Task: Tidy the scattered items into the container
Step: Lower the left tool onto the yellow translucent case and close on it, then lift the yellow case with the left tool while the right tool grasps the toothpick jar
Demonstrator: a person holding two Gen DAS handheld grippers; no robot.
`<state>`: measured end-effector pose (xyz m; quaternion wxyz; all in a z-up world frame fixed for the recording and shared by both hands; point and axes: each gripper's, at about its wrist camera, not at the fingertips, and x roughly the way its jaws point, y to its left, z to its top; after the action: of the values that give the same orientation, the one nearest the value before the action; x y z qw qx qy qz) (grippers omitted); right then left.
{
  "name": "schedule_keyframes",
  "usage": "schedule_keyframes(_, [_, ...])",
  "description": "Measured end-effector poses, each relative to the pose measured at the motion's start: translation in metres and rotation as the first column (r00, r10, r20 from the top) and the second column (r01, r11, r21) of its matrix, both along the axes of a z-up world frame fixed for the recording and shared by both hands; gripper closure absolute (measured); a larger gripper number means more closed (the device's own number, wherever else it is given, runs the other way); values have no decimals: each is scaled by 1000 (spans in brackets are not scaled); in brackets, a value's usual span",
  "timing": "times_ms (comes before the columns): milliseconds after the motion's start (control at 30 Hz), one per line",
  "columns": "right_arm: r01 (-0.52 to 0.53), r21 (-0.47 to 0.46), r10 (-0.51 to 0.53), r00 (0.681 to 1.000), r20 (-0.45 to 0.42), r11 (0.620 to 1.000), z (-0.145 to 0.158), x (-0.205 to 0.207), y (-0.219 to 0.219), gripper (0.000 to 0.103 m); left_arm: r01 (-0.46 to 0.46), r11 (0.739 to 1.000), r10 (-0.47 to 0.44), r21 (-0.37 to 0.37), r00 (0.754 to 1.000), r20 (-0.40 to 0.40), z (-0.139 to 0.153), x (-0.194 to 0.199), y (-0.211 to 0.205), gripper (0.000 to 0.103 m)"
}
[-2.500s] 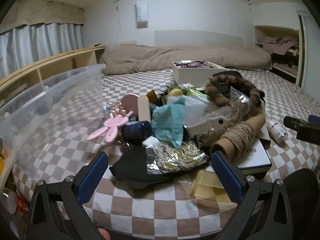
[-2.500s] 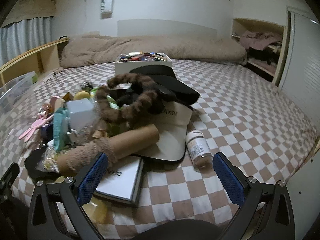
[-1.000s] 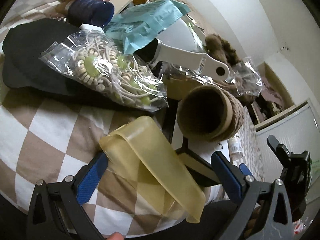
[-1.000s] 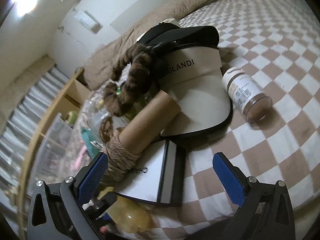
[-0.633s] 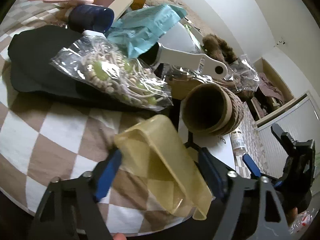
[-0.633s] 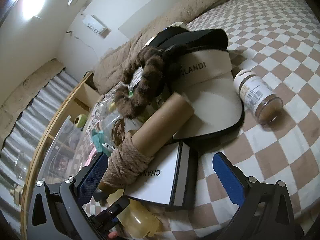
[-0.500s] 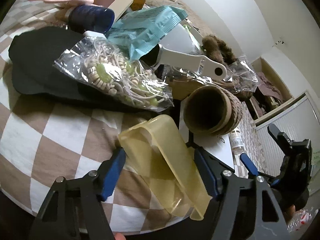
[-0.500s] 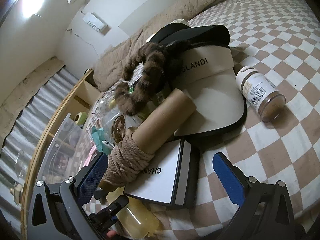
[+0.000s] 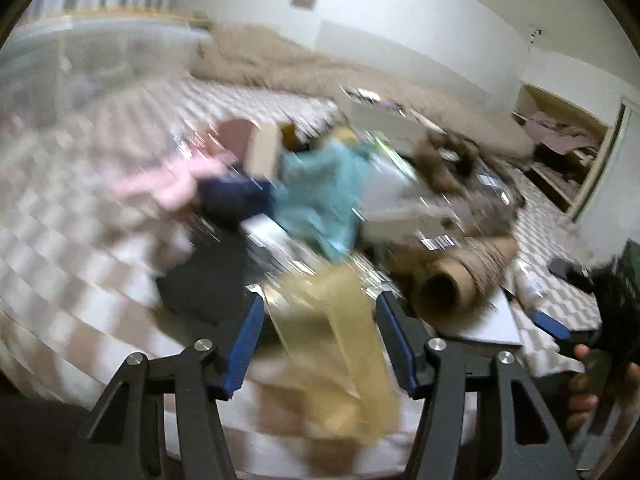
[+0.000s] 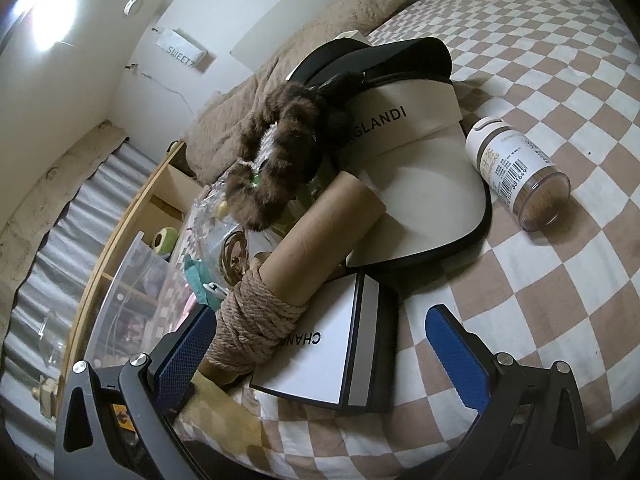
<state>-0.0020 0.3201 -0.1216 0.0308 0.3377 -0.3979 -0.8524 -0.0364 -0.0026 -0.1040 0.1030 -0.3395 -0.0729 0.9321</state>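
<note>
You are looking at one heap of clutter on the brown-and-white checked bedspread [image 10: 560, 300], and in it you are seeing one white-and-black sun visor [image 10: 416, 184] lettered on its band, one fuzzy brown ring-shaped hair band [image 10: 280, 160] leaning on the visor, one cardboard tube wound with brown twine [image 10: 304, 256], one flat white box with black edges [image 10: 336, 356] lying under the tube's wound end, and one clear bottle with a white cap [image 10: 516, 168] lying on its side just beside the visor's brim. Your left gripper [image 9: 320, 328] is closing its jaws on one translucent yellow plastic scoop-shaped piece [image 9: 340, 340], which is sitting between the blue pads, and the blurred left wrist view is not letting you tell whether both pads are pressing on it. Behind it, one light blue packet [image 9: 320, 196], one pink item [image 9: 172, 180] and one dark flat cloth [image 9: 208, 280] are crowding the heap. Your right gripper [image 10: 320, 348] is hanging with its jaws wide apart and nothing gripped, the tube's wound end and the box lying between its fingers. One clear plastic storage bin [image 10: 132, 304] is standing at the bed's left edge, well apart from the yellow piece, with the heap lying beside it.
</note>
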Motion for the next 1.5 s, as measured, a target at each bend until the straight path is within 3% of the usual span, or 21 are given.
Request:
schedule_keyframes(133, [-1,-9,1,1000,3,1000,-1,0,0,0,-101,991,97,-93,994,-47,13,-19,-27,45])
schedule_keyframes(233, [-2,-7,2,1000,4,1000,-1,0,-1,0,-111,986,111,-123,994,-7,6,-29,-32,45])
schedule_keyframes(367, [-1,-1,1,1000,7,1000,-2,1,0,0,-56,998,57,-18,995,83,-7,-27,-30,45])
schedule_keyframes(433, [-2,-6,2,1000,8,1000,-3,0,0,0,-3,997,-7,74,992,129,-11,-19,-30,44])
schedule_keyframes(533, [-9,-16,10,1000,13,1000,-4,-2,0,0,45,973,-83,228,984,160,-14,-11,-33,16])
schedule_keyframes(600, [-14,-14,14,1000,14,1000,-4,-3,-1,0,39,954,-93,297,981,169,-16,-6,-35,14])
schedule_keyframes(700, [-18,-7,18,1000,14,1000,-3,-2,-3,0,9,931,-103,365,966,237,-25,1,-33,14])
schedule_keyframes(933, [-10,-11,10,1000,15,1000,-3,-1,-1,0,-46,910,-120,412,922,368,-48,16,-14,14])
schedule_keyframes(1067, [30,1,-30,1000,6,1000,2,5,4,0,-24,924,-130,381,919,373,-51,15,12,14])
schedule_keyframes(1167, [62,44,-62,998,4,997,9,11,7,0,-9,959,-96,283,929,356,-51,12,25,14])
schedule_keyframes(1267, [55,138,-60,998,29,989,18,11,11,0,11,981,-77,194,939,334,-50,12,37,14])
schedule_keyframes(1400, [38,337,-84,989,124,941,28,0,23,0,4,983,-68,183,938,341,-46,8,50,14])
schedule_keyframes(1500, [-89,411,5,980,200,907,24,-15,31,0,-16,981,-58,192,926,373,-43,1,52,12])
